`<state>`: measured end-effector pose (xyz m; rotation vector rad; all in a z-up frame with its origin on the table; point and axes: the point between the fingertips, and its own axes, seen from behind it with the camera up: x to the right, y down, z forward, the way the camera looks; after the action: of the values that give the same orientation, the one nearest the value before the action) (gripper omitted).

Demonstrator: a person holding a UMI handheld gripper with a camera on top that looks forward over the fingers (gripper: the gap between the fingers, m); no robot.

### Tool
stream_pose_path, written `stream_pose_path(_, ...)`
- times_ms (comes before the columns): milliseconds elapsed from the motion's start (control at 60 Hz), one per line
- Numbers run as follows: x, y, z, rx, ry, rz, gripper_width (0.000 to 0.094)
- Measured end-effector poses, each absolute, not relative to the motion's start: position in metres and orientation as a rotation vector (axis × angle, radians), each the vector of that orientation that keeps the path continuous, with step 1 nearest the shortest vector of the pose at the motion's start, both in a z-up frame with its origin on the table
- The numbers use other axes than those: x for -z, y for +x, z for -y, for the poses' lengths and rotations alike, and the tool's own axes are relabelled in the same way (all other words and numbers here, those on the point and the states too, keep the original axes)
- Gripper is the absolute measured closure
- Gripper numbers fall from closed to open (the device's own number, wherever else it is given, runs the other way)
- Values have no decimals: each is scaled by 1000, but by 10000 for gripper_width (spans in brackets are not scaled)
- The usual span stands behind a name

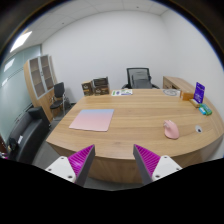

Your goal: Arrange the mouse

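Both of my fingers [113, 160] stand wide apart with nothing between them, the purple pads [80, 158] facing each other across an open gap, and they hang short of the near edge of the wooden table [130, 115]. I hold nothing.

The mouse [171, 128], a small pink one, sits on the bare tabletop toward my right finger's side, well beyond the fingertips. The pink mouse mat [92, 120] lies flat on the table well apart from it, toward my left finger's side. I judge the job is to bring the mouse onto that mat, and that no part of it is done yet.

What could go wrong from here is mostly in the approach. The mouse is low, rounded and smooth, so if I close on it too high the pads may slide up its curved back and squirt it forward across the wood. Coming in crooked, one finger could nudge it before the other arrives and spin it away. Its colour is close to the mat's, so judging when it is truly on the mat may be tricky. I cannot tell whether it has a cable; if it does, that could drag during the carry.

Farther off, an office chair [138, 77] stands behind the table and a cabinet [40, 75] by the wall.
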<state>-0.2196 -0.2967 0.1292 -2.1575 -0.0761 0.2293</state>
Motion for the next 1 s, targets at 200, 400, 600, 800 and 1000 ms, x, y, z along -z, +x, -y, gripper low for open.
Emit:
stream_pose_path(200, -96, -90, 230, -152, -2145, 44, 131)
stream_pose_path(400, -61, -9, 168, -123, -2126, 133, 131)
stream_pose_path(600, -31, 32, 130, -153, -2117, 133, 131)
stream_pose_path(800, -7, 41, 100, -191, -2119, 97, 130)
stream_pose_path(1000, -8, 37, 77, -202, -2092, 76, 354)
